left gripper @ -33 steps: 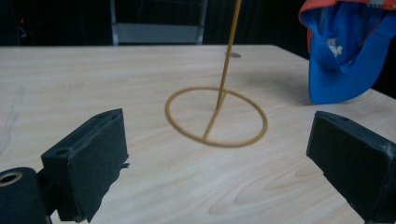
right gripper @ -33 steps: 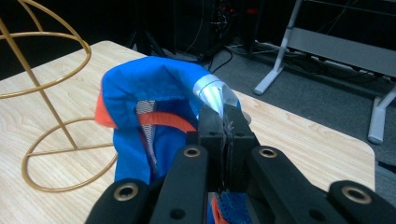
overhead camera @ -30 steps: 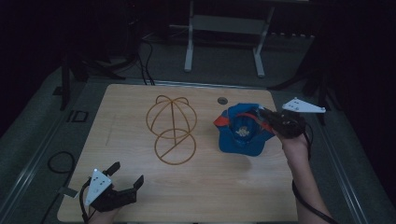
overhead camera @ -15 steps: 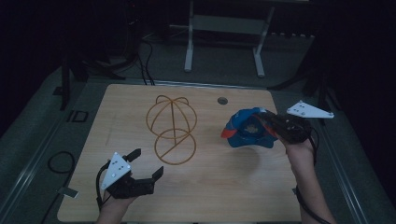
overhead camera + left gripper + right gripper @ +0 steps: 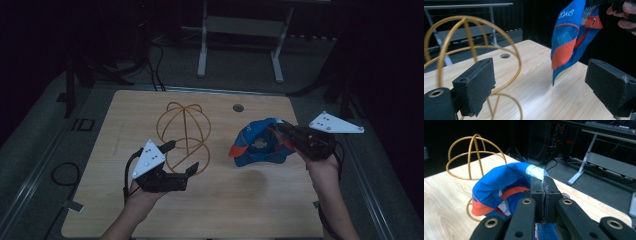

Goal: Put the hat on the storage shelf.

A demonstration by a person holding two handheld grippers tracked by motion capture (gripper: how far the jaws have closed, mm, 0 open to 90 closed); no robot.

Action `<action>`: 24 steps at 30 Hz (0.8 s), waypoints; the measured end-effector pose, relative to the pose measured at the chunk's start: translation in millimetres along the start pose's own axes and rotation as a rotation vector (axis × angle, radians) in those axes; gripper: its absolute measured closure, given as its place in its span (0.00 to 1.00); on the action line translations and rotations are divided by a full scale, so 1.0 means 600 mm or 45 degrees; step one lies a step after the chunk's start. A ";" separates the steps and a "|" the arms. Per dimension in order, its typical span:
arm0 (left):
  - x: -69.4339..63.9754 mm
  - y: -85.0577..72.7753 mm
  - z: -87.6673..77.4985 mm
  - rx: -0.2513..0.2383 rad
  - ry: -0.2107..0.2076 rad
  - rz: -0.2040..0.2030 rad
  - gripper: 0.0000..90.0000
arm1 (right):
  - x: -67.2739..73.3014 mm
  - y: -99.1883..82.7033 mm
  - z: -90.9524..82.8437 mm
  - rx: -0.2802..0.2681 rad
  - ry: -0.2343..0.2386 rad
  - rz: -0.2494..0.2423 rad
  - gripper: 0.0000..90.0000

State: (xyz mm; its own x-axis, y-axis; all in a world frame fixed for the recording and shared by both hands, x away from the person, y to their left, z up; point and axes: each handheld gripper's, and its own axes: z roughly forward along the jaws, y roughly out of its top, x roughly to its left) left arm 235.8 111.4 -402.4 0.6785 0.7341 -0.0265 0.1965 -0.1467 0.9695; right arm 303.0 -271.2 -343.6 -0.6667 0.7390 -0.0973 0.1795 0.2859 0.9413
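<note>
While the blue-and-orange cap (image 5: 259, 144) hangs clear of the table, pinched at its rim between the pressed-together jaws of the right gripper (image 5: 544, 185), the lift looks done; seating it on the gold wire cap stand (image 5: 183, 131) appears left. Left gripper (image 5: 181, 159) spread wide, holding nothing, one pad (image 5: 475, 85) just in front of the stand's wires, cap beyond the other pad.
</note>
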 end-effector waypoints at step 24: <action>-0.089 0.047 0.156 0.111 -0.143 0.100 0.27 | 0.038 0.014 -0.010 -0.041 0.108 -0.044 0.98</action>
State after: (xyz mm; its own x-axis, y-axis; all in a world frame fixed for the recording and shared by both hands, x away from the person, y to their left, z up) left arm 271.3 6.3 -396.5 0.7683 0.6398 0.0168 0.1969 -0.2612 0.9450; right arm 284.9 -256.0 -336.1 -0.7315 0.6739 -0.1036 0.1328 0.2898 0.9478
